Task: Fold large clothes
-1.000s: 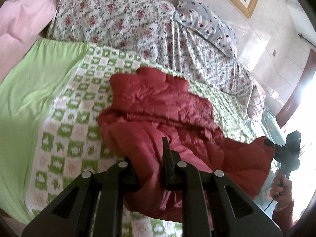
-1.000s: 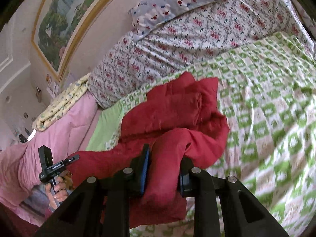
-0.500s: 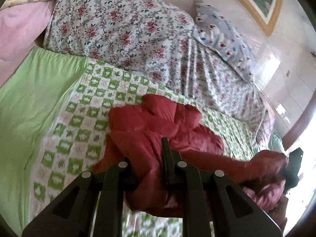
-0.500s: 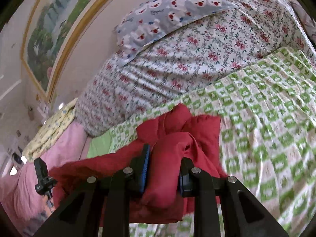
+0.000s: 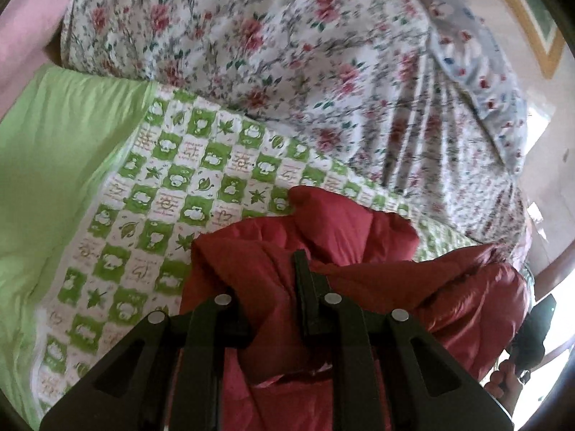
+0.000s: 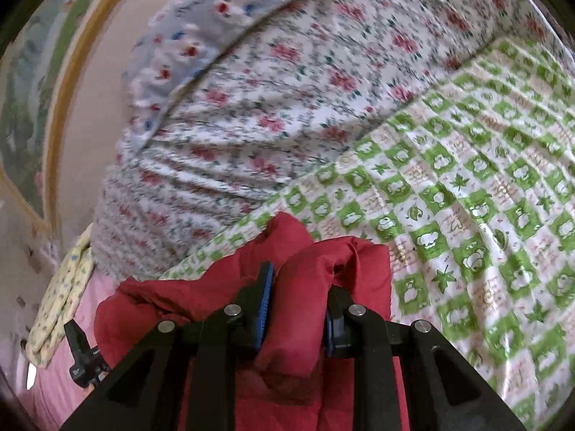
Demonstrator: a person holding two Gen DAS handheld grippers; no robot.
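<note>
A red quilted jacket (image 5: 345,237) lies bunched on the green-checked bedspread (image 5: 172,194). My left gripper (image 5: 273,287) is shut on a thick fold of its red fabric, which bulges between the black fingers. In the right wrist view the same red jacket (image 6: 323,262) rises between the blue-padded fingers, and my right gripper (image 6: 298,294) is shut on that fold. The other gripper shows at the edge of each view: black body with a hand (image 5: 506,384) at lower right, and a black handle (image 6: 81,355) at lower left. The lower part of the jacket is hidden under the grippers.
A floral quilt (image 5: 273,46) is heaped at the head of the bed with a bear-print pillow (image 5: 478,68) on it. Plain green sheet (image 5: 46,165) lies at the left. Pink bedding (image 6: 61,377) and a framed painting (image 6: 25,82) border the bed.
Both grippers have carried the jacket's near edge forward toward the floral quilt. The jacket has doubled over itself, so less red cloth lies spread ahead. Both grips have held.
</note>
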